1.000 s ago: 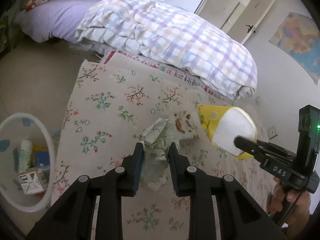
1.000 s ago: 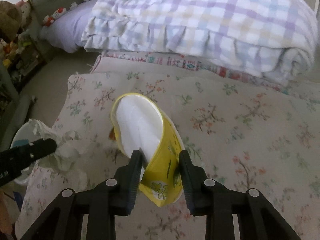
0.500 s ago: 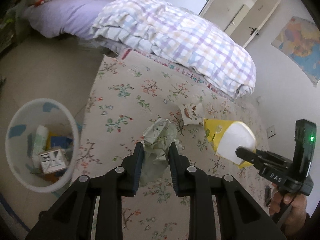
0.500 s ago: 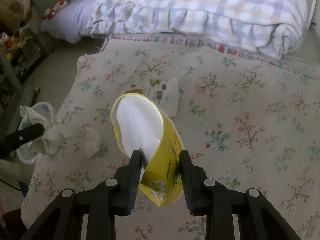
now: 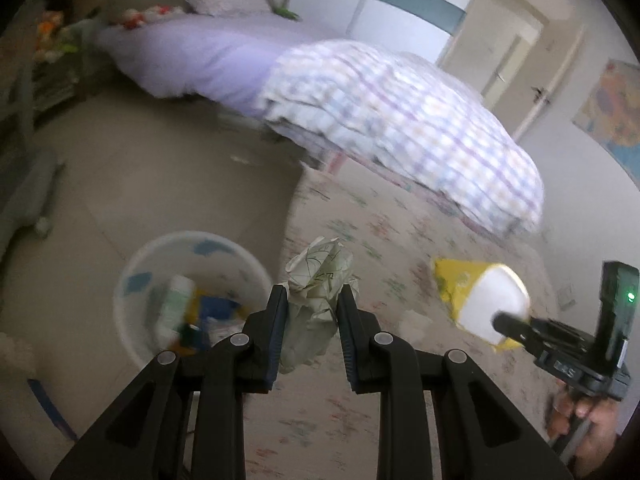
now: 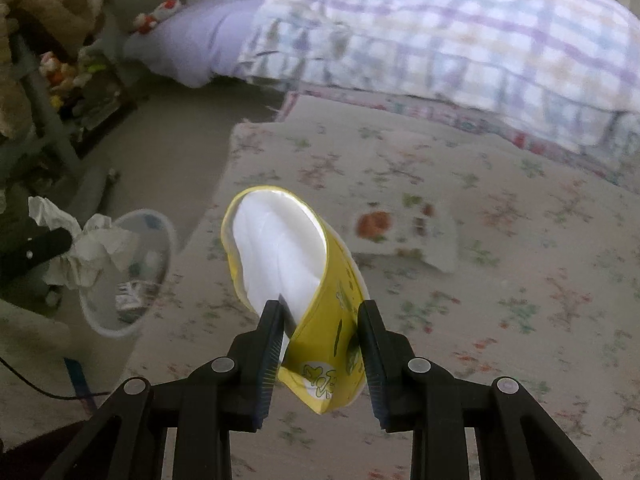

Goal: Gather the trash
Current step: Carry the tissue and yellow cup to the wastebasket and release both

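Note:
My left gripper (image 5: 312,300) is shut on a crumpled white paper wad (image 5: 320,276), held in the air over the left edge of the floral mat (image 5: 400,240). A white trash bin (image 5: 132,284) with several pieces of rubbish inside stands on the floor just left of it; it also shows in the right wrist view (image 6: 160,232). My right gripper (image 6: 320,316) is shut on a yellow paper cup (image 6: 288,264) with a white inside, held above the mat. The cup (image 5: 480,300) and the paper wad (image 6: 88,252) show in the opposite views. A torn printed wrapper (image 6: 404,236) lies on the mat.
A folded plaid quilt (image 5: 400,120) and a purple bed (image 5: 192,56) lie beyond the mat. A shelf with soft toys (image 6: 48,72) stands at the left. A small white scrap (image 5: 416,322) lies on the mat. Bare floor (image 5: 160,168) surrounds the bin.
Both grippers have swung left with their loads. The bin now sits closer to the left gripper's tips, and the view has turned toward the floor and bed.

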{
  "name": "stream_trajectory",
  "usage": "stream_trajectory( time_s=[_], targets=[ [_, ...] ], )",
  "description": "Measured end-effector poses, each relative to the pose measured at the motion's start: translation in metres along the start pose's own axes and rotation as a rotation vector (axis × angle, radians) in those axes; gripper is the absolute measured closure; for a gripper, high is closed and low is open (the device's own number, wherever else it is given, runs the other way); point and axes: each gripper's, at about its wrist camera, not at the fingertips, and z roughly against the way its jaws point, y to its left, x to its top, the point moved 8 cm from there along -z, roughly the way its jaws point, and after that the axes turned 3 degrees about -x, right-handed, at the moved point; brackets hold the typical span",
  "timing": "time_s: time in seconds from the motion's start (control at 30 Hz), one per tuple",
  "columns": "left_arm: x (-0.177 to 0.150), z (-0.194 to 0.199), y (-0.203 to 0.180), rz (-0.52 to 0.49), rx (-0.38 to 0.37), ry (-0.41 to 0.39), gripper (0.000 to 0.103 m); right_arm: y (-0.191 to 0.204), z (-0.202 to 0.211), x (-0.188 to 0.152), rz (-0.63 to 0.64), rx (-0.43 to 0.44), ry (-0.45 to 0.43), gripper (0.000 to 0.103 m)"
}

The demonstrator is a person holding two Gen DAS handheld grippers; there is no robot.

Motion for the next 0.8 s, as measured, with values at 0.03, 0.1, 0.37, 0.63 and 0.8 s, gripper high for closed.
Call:
stream_trajectory(
  time_s=[0.03, 0.1, 0.37, 0.63, 0.8],
  targets=[
    [0.000, 0.001, 0.007, -0.001, 0.020, -0.017, 0.076, 0.006, -0.003, 0.001, 0.004, 0.007, 0.001, 0.069],
    [-0.002, 0.002, 0.025, 0.009, 0.051, -0.027, 0.076, 0.016, -0.007, 0.002, 0.010, 0.018, 0.005, 0.069],
    [-0.011, -0.010, 0.083, 0.122, 0.102, -0.026, 0.076, 0.067, -0.029, 0.011, 0.012, 0.115, 0.000, 0.069],
    [-0.011, -0.030, 0.115, 0.204, 0.125, -0.022, 0.068, 0.111, -0.062, 0.011, 0.022, 0.177, 0.021, 0.068],
    [-0.017, -0.031, 0.138, 0.277, 0.225, 0.009, 0.021, 0.136, -0.085, 0.016, 0.038, 0.217, 0.028, 0.067]
  ],
)
